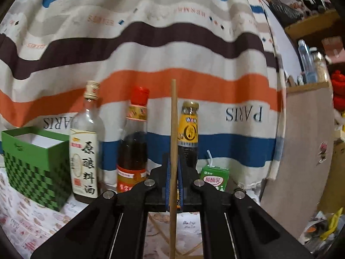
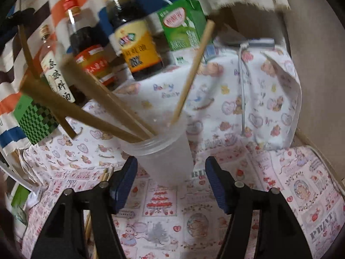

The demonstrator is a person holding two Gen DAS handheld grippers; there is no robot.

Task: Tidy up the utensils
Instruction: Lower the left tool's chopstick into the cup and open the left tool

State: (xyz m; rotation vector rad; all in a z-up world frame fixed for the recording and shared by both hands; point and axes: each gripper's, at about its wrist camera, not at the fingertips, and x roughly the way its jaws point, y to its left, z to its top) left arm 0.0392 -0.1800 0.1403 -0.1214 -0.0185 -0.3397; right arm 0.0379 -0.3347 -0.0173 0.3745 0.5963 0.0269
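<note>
In the left wrist view my left gripper [image 1: 173, 172] is shut on a single wooden chopstick [image 1: 173, 118], which stands upright between the blue pads and reaches above and below them. In the right wrist view a translucent plastic cup [image 2: 166, 157] stands on the printed cloth [image 2: 280, 194]. It holds several chopsticks [image 2: 97, 108] leaning left and one chopstick [image 2: 192, 71] leaning right. My right gripper [image 2: 171, 185] is open, with its blue pads [image 2: 217, 185] on either side of the cup's lower part and clear of it. Loose chopsticks [image 2: 106, 173] lie on the cloth by the left pad.
Three sauce bottles [image 1: 86, 146] [image 1: 133, 142] [image 1: 188, 133] stand in a row before a striped hanging cloth [image 1: 151, 43]. A green checked box [image 1: 36, 164] is left of them and a green drink carton [image 1: 215, 178] is to the right. Shelves [image 1: 310, 84] fill the far right.
</note>
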